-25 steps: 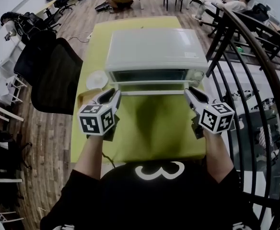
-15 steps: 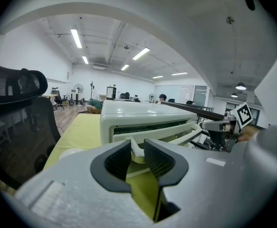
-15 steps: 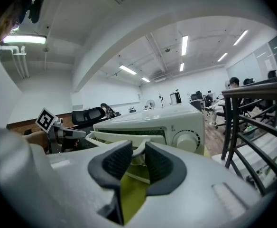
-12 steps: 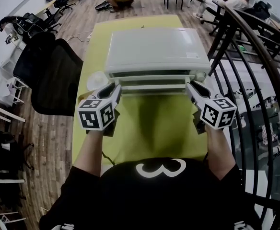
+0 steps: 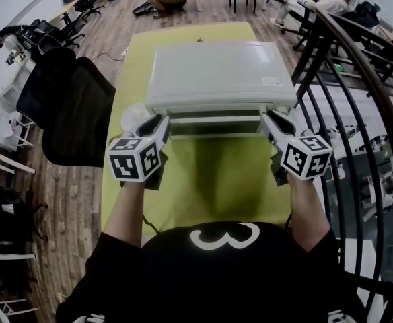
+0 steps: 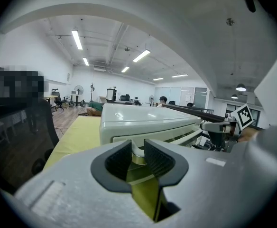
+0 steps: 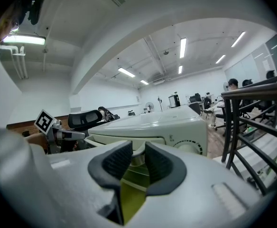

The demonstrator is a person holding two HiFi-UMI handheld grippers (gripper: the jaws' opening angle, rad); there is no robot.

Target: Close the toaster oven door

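Note:
A white toaster oven (image 5: pixel 217 73) stands on the yellow-green table (image 5: pixel 210 173). Its door is swung up almost against the front, with the handle bar (image 5: pixel 215 120) running across it. My left gripper (image 5: pixel 161 122) is shut on the handle's left end, and my right gripper (image 5: pixel 266 118) is shut on its right end. In the left gripper view the dark pads (image 6: pixel 160 158) pinch the handle's end piece (image 6: pixel 136 151) under the oven (image 6: pixel 143 120). The right gripper view shows the same grip (image 7: pixel 138 161) beside the oven's dial (image 7: pixel 191 147).
A black office chair (image 5: pixel 75 106) stands left of the table. A black metal railing (image 5: pixel 358 113) curves along the right. A white dish (image 5: pixel 130 113) lies by the oven's left front corner. People sit and crouch at the far end of the room.
The door has swung up from lying open to nearly against the oven front. Both grippers rose and moved forward with the handle.

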